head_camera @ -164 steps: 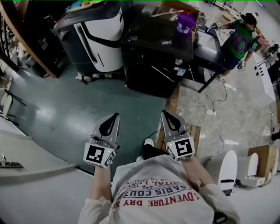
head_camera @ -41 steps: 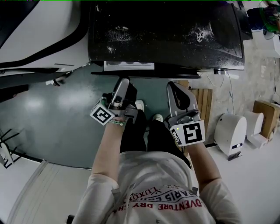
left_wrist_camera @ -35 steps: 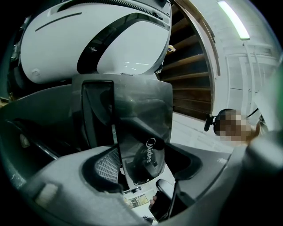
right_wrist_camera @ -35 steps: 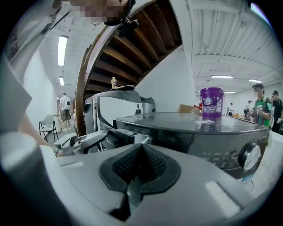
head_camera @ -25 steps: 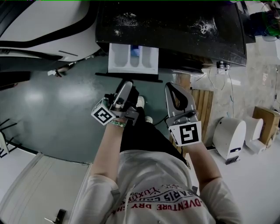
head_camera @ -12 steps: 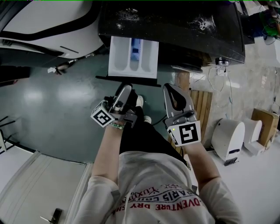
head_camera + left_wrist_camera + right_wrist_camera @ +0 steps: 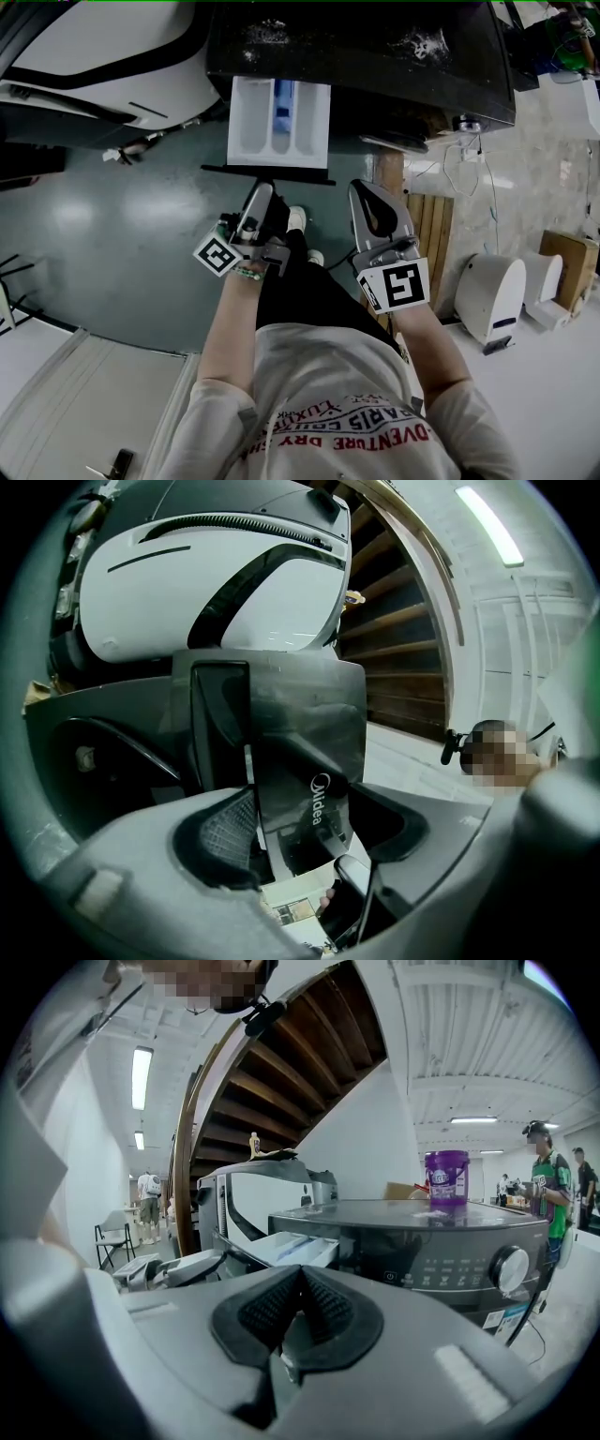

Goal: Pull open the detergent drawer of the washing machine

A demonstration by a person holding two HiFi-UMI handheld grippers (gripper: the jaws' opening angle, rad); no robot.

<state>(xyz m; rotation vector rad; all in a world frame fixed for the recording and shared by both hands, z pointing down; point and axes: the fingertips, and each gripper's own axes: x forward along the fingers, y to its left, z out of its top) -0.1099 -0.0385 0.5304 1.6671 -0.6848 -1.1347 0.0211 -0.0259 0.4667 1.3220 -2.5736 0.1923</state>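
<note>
The black washing machine [image 7: 366,47] stands in front of me. Its white detergent drawer [image 7: 278,120] is pulled far out, with a blue compartment in the middle. My left gripper [image 7: 260,190] is shut on the drawer's dark front panel [image 7: 267,174]. In the left gripper view that panel [image 7: 309,752], marked Midea, sits clamped between the pads of my left gripper [image 7: 305,822]. My right gripper [image 7: 364,187] hovers beside the drawer, shut and holding nothing. The right gripper view shows its pads pressed together [image 7: 300,1307], the open drawer [image 7: 295,1246] and the machine's control panel [image 7: 450,1265].
A large white appliance [image 7: 94,47] stands left of the washing machine. A purple tub [image 7: 446,1177] sits on the machine's top. On the floor at right are a wooden pallet [image 7: 427,244], a small white unit [image 7: 492,300] and a cardboard box [image 7: 567,248]. A person in green [image 7: 548,1194] stands far right.
The drawer has slid further out of the machine over the last second, drawn by my left gripper moving back toward me. The right gripper has barely moved.
</note>
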